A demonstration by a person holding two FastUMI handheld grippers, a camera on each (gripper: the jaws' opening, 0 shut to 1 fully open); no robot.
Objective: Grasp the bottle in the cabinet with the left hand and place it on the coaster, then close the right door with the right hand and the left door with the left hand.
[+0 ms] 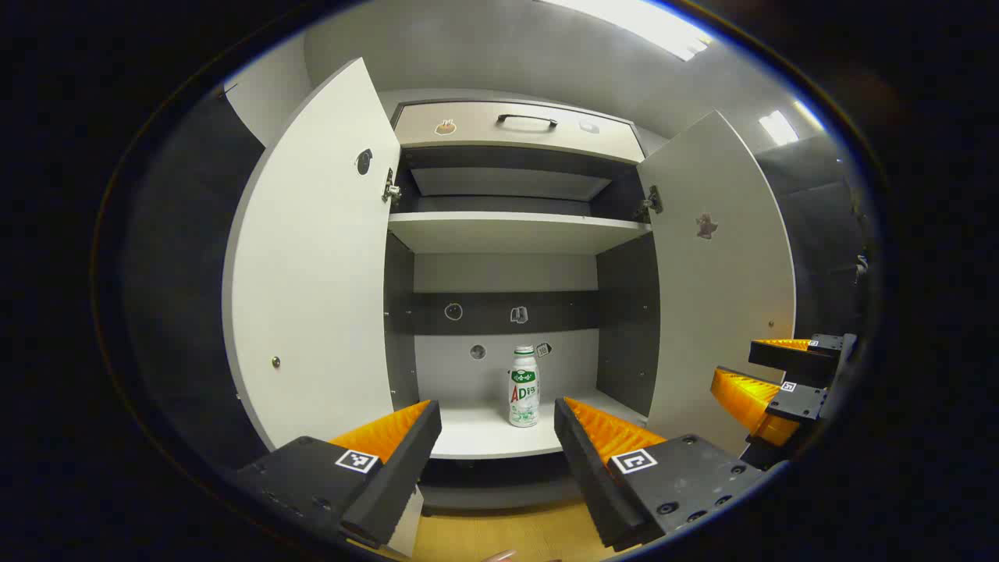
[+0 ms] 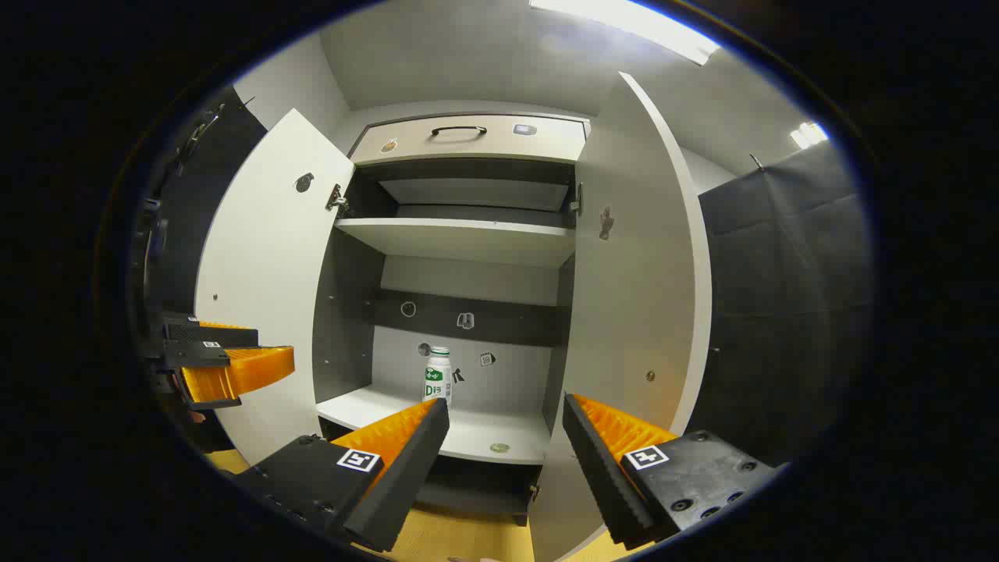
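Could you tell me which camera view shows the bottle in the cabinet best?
The left gripper view: the bottle stands whole and unobstructed on the lower shelf, framed between that gripper's open fingers. In the right gripper view the bottle looks smaller, its base hidden behind a finger.

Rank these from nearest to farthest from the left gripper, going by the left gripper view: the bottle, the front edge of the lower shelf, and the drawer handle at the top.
From the left gripper:
1. Front edge of the lower shelf, just past the fingertips, low and centre.
2. Bottle, upright farther back on that shelf, slightly right of centre.
3. Drawer handle, high above the upper shelf, at the cabinet's top.
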